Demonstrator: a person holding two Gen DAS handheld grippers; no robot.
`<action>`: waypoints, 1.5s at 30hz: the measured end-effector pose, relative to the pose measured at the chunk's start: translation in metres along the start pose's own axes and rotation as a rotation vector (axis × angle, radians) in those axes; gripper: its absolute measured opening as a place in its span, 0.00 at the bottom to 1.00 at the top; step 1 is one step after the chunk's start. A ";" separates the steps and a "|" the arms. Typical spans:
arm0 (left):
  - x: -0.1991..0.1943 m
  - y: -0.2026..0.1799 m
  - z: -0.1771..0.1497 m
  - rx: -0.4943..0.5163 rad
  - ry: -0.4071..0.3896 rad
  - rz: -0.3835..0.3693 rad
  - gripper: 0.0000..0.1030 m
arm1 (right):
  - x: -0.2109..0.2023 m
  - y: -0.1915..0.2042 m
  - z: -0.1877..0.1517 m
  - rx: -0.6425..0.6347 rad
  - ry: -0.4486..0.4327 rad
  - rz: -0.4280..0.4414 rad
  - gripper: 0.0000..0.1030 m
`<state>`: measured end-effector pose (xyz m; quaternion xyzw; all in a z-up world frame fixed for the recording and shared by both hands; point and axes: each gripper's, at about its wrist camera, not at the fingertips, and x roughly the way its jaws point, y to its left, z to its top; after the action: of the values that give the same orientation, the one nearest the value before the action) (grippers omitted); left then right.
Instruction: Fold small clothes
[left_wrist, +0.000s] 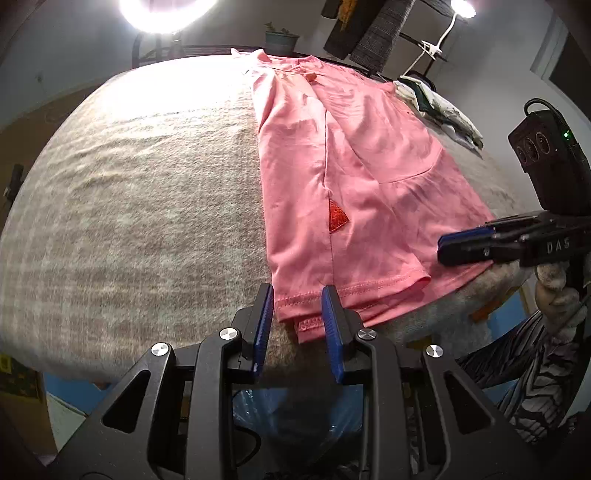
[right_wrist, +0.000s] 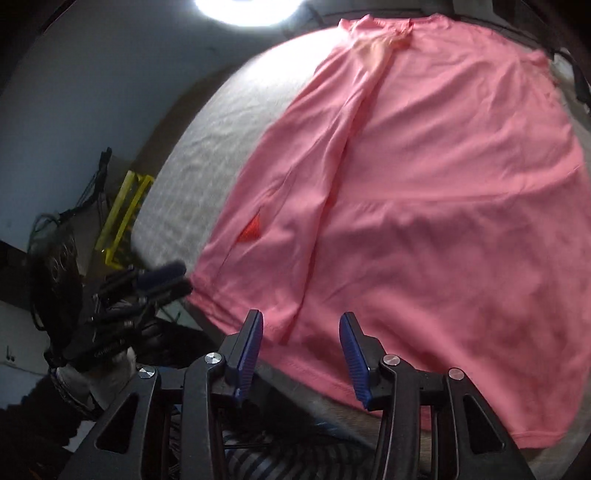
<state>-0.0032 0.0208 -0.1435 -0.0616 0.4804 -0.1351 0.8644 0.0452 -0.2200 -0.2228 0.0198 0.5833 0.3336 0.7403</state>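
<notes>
A pink T-shirt (left_wrist: 354, 192) lies flat on the grey blanket-covered table (left_wrist: 129, 206), one side folded over the middle, with a small red triangle patch (left_wrist: 337, 217). It fills the right wrist view (right_wrist: 424, 206). My left gripper (left_wrist: 297, 295) is open at the shirt's near hem corner, holding nothing. My right gripper (right_wrist: 301, 323) is open just over the near hem, empty; it also shows in the left wrist view (left_wrist: 465, 245) at the shirt's right edge. The left gripper shows blurred in the right wrist view (right_wrist: 162, 282), beside the shirt's left corner.
A pile of other clothes (left_wrist: 439, 107) lies at the far right of the table. A potted plant (left_wrist: 281, 38) and hanging garments (left_wrist: 373, 33) stand behind it. A yellow frame (right_wrist: 123, 218) stands left of the table. A bright lamp (left_wrist: 166, 11) glares overhead.
</notes>
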 end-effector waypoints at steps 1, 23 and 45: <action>0.003 -0.001 0.000 0.010 0.006 0.003 0.25 | 0.003 0.000 -0.002 -0.003 0.003 -0.006 0.45; 0.009 0.001 0.001 -0.016 0.010 0.017 0.18 | 0.011 -0.016 -0.016 0.038 0.018 0.098 0.00; 0.000 -0.023 -0.016 0.136 0.000 0.144 0.00 | 0.006 -0.004 -0.021 0.000 -0.003 0.078 0.03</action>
<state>-0.0208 -0.0007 -0.1462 0.0318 0.4731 -0.1049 0.8742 0.0286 -0.2273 -0.2365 0.0430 0.5810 0.3622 0.7276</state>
